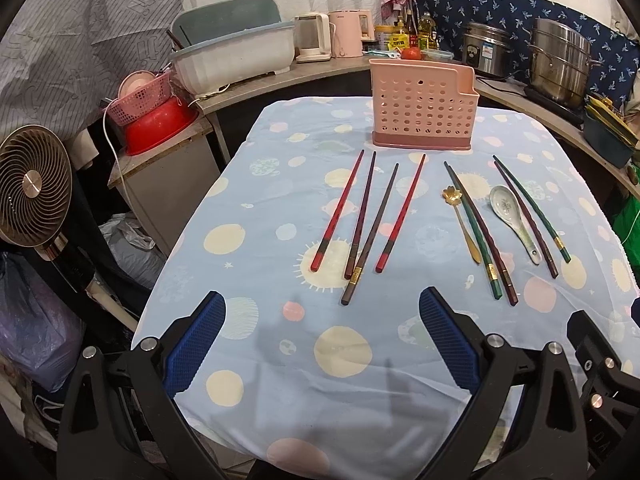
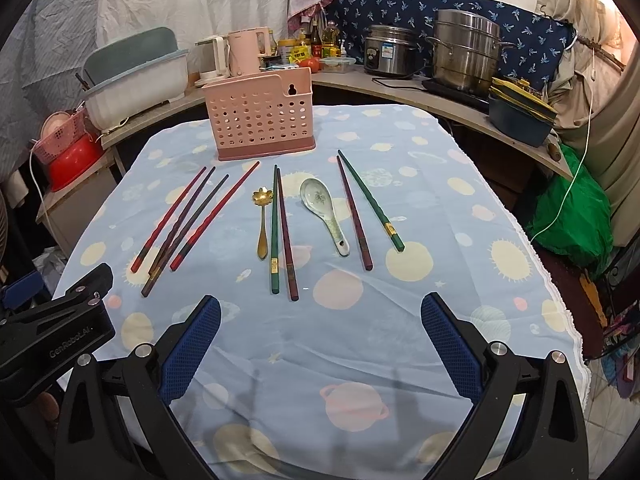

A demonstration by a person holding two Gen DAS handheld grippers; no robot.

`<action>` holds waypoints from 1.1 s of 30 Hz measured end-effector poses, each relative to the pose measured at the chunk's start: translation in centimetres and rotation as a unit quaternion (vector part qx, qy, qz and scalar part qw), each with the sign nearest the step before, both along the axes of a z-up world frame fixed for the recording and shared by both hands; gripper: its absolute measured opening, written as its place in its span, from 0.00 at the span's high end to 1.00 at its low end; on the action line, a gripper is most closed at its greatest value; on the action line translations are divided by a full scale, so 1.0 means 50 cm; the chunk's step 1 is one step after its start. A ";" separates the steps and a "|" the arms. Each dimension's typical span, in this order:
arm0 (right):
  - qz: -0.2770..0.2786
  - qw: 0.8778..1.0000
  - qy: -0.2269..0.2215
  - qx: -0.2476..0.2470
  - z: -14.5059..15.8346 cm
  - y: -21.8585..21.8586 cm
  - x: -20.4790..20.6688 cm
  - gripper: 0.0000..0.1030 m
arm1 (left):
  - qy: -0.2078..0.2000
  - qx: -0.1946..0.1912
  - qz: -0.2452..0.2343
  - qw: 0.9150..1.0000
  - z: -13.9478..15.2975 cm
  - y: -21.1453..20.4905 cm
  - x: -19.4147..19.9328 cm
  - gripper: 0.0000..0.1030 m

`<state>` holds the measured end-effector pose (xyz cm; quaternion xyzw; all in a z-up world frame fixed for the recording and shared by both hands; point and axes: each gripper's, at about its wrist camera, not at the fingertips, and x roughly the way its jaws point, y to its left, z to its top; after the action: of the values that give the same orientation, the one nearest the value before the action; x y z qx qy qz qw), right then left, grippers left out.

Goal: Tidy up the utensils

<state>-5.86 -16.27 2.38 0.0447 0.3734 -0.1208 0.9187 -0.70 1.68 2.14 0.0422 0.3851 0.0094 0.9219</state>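
A pink perforated utensil holder (image 1: 424,110) (image 2: 262,116) stands at the far side of the blue planet-print tablecloth (image 1: 280,360). In front of it lie several red and dark chopsticks (image 1: 370,216) (image 2: 188,224), a gold flower spoon (image 1: 460,216) (image 2: 263,220), a green and a maroon chopstick side by side (image 1: 480,232) (image 2: 280,232), a white ceramic spoon (image 1: 514,218) (image 2: 324,212), and another maroon and green pair (image 1: 532,216) (image 2: 366,208). My left gripper (image 1: 322,344) and right gripper (image 2: 320,348) are both open and empty, hovering over the near part of the table, short of the utensils.
A curved counter behind holds a white dish tub (image 1: 236,60), kettles (image 1: 348,34), bottles, a rice cooker (image 2: 390,54) and a steel pot (image 2: 466,54). A fan (image 1: 34,184) and a red basin (image 1: 158,124) stand left. A green bag (image 2: 572,208) sits right.
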 end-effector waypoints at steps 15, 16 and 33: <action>0.000 1.000 0.002 0.002 -0.002 -0.001 0.002 0.06 | 0.001 -0.006 -0.004 1.000 -0.004 -0.002 0.003 0.10; 0.001 1.000 0.002 0.002 -0.003 -0.001 0.003 0.06 | 0.002 -0.007 -0.004 1.000 -0.005 -0.001 0.003 0.10; 0.002 1.000 0.002 0.002 -0.003 -0.001 0.004 0.06 | 0.006 -0.008 -0.001 1.000 -0.005 0.002 0.009 0.10</action>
<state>-5.64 -16.30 2.22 0.0451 0.3751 -0.1184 0.9183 -0.23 1.78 1.89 0.0353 0.3908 0.0055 0.9198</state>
